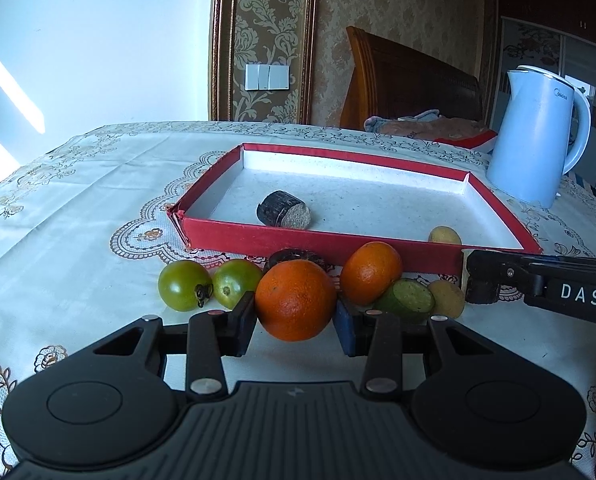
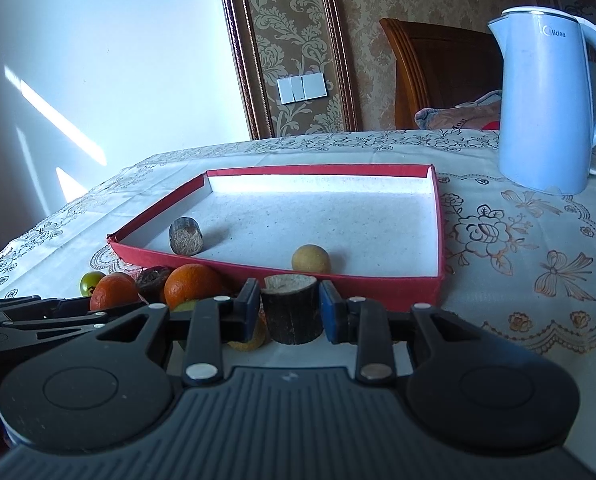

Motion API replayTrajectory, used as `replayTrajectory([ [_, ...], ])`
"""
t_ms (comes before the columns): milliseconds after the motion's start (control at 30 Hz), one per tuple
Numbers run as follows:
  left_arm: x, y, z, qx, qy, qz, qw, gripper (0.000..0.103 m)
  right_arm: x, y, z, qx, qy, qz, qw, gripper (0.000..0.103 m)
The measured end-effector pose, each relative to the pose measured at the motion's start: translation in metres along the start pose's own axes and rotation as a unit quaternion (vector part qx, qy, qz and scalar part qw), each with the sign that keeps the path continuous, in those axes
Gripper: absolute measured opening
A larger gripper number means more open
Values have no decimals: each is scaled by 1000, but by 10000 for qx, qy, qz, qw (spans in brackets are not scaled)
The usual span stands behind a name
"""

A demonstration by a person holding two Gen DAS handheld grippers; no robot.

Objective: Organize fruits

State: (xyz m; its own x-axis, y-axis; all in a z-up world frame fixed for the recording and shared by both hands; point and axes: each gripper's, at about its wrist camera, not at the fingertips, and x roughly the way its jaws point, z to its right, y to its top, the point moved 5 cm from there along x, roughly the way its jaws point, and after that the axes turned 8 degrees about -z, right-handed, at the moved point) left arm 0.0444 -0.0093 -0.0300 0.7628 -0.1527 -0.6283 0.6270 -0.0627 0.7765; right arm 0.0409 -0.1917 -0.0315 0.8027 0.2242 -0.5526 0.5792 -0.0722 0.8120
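Now both grippers grip fruit just before the red tray (image 1: 258, 238): the left gripper (image 1: 296, 326) clamps an orange (image 1: 296, 300), the right gripper (image 2: 290, 316) a dark stump-like piece (image 2: 292, 308). Lift each clear of the tray wall, then release inside.

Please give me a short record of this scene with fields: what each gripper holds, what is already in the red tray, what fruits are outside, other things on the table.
left gripper: shut on an orange
right gripper: shut on a dark sugarcane piece
in red tray: one sugarcane piece, one small yellow fruit
outside, before the tray: two green tomatoes, second orange
other: blue kettle
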Motion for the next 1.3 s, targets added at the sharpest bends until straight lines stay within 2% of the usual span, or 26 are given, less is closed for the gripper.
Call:
replayTrajectory([
  [300,-2,0,-2,-50,17,63,10000,40,4,-1,-3,-78,-133,-106,9998,30],
  [633,-7,1,-1,-63,82,195,9998,40,-5,-1,-11,-310,-268,141,9991,30],
  [1300,-10,1,-5,-133,119,254,9995,40,-15,-1,-12,-325,-308,443,9980,30],
])
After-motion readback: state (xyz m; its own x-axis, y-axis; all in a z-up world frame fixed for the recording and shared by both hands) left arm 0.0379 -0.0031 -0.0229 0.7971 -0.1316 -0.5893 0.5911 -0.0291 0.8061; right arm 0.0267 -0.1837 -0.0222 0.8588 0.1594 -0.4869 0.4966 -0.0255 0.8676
